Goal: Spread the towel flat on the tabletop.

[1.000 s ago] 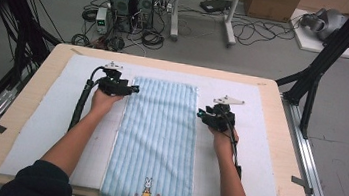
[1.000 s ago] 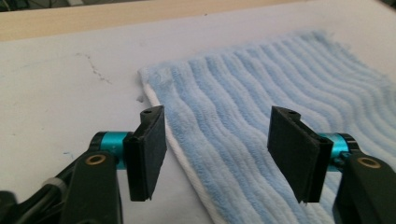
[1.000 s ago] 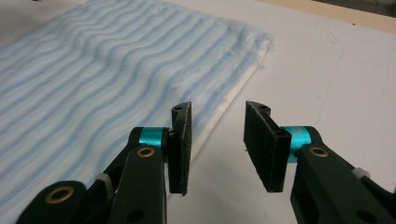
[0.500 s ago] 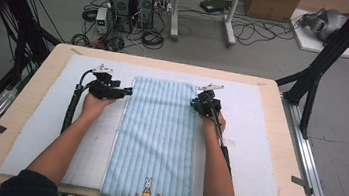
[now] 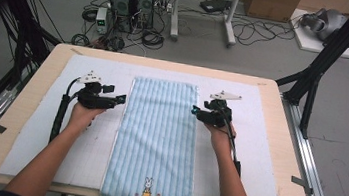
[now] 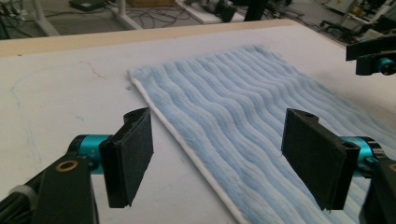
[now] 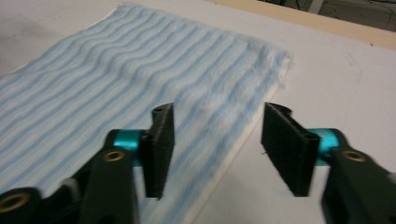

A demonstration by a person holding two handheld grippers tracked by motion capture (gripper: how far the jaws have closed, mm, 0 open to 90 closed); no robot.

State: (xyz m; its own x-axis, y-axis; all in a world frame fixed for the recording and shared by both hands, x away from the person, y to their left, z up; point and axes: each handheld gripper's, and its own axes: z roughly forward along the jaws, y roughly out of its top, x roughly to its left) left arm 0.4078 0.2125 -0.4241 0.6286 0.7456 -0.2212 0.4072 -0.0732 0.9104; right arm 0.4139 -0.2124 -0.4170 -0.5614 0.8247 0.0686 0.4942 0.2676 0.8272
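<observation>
A pale blue striped towel (image 5: pixel 156 141) is lying flat and lengthwise down the middle of the white mat (image 5: pixel 261 154) on the table (image 5: pixel 288 142), its near end with a small rabbit motif hanging just over the front edge. It is looking soft, light and limp, so it is likely to sag and fold wherever it is lifted; the hemmed long edges near the far corners are offering the firmest bite. The left tongs (image 5: pixel 121 98) are hovering released beside its left edge, having just been opening, nothing between them. The right tongs (image 5: pixel 196 111) are straddling the right hem (image 7: pixel 233 149), having just been opening, not pressing it.
</observation>
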